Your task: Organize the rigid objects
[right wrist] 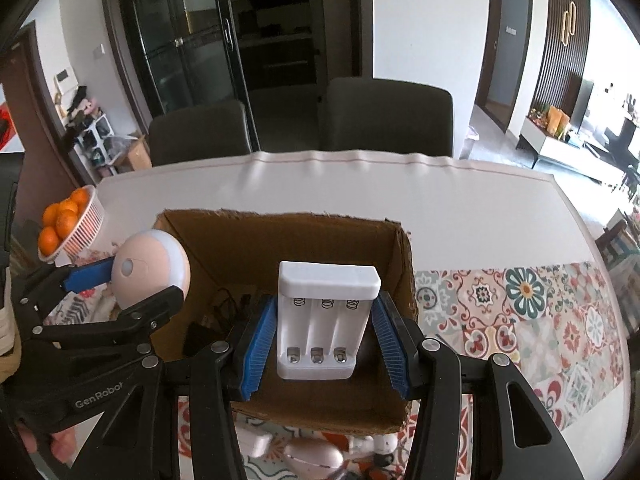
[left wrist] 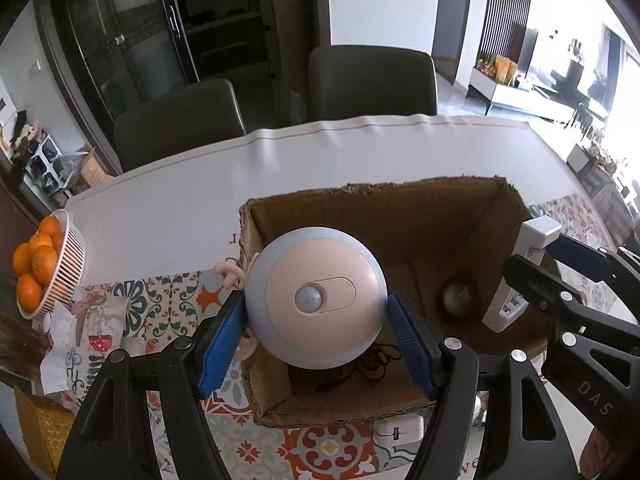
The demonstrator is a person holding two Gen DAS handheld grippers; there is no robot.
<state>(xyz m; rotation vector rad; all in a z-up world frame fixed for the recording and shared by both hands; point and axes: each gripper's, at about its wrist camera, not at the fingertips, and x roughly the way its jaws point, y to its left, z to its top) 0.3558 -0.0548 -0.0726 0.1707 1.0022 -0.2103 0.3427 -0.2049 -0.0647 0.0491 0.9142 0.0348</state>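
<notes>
- Here the desk (left wrist: 168, 208) spreads ahead of both tools, white on its far part and covered with a patterned cloth (right wrist: 520, 312) on the part nearer the tools.
- Two dark chairs (left wrist: 372, 80) stand at the desk's far edge.
- An open cardboard box (right wrist: 404, 292) sits on the cloth right under and in front of both tools; dark cords lie on its floor.
- The left tool (left wrist: 316, 320) is clenched on a round sensor lamp (left wrist: 316, 296), pink face toward the camera with a bluish rim, held over the box's left part, its blue pads (left wrist: 224, 340) pressed to either side.
- The right tool (right wrist: 320, 340) grips a white battery charger (right wrist: 324, 320) by its two long sides, over the box's right part; three empty slots with springs face the camera.
- A basket of oranges (left wrist: 60, 272) stands at the desk's left edge, well left of the left tool.
- A small white adapter (left wrist: 398, 432) lies on the cloth just outside the box's near wall, below the left tool.
</notes>
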